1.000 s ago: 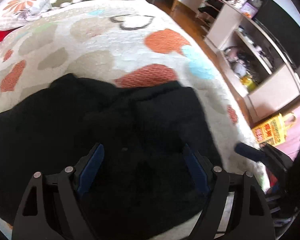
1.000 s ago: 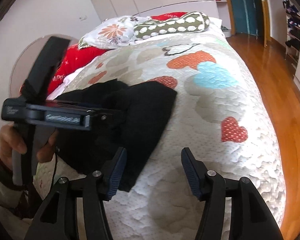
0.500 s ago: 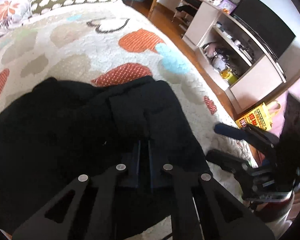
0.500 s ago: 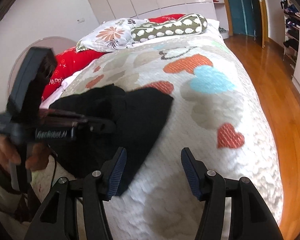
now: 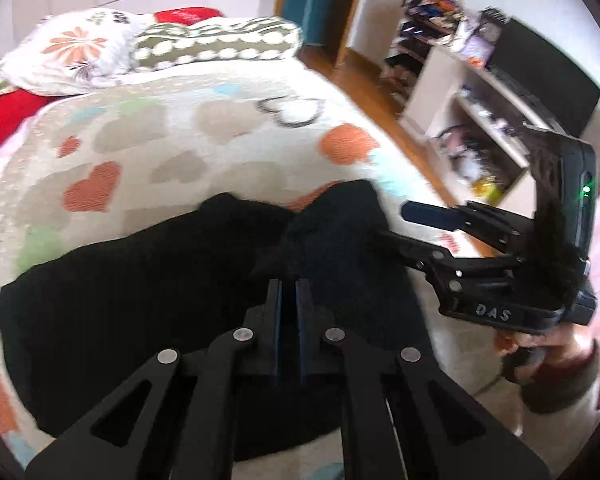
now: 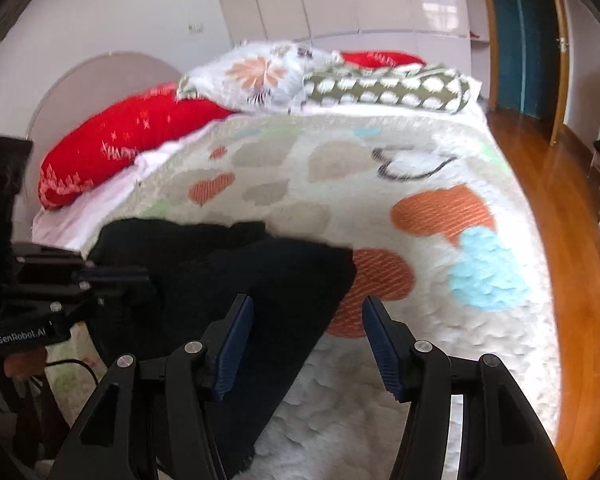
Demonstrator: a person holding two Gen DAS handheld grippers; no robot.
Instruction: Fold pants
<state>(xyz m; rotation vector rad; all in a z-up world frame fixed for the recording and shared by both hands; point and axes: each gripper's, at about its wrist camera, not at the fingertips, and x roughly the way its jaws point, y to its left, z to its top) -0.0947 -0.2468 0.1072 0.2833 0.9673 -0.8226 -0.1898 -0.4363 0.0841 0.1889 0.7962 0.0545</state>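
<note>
Black pants (image 5: 148, 304) lying bunched on the heart-patterned quilt (image 5: 204, 136), toward the near edge of the bed, well short of the pillows (image 6: 340, 80) at the head. Shape still loose: a broad dark mass on the left of the left wrist view, a raised hump of cloth near the middle, no crisp rectangle, no squared edges. Judged early in the fold, or at most one rough doubling done; hard to tell legs from waistband, cloth too dark and the frame blurred. Left gripper (image 5: 288, 292) pinched nearly shut, blue pads close together with dark fabric bunched at and around the tips; appears clamped on a fold of the pants, though the exact layer caught cannot be made out. Right gripper (image 6: 308, 344) at a moderate spread, jaws apart, nothing between the pads; poised over the right-hand edge of the pants where black cloth meets an orange heart (image 6: 376, 284). Same gripper visible in the left wrist view to the right, just beside the hump, a hand (image 5: 548, 356) on its handle. Left to do, by judgement: second corner taken, cloth carried over, layers flattened, edges aligned, final fold made.
</note>
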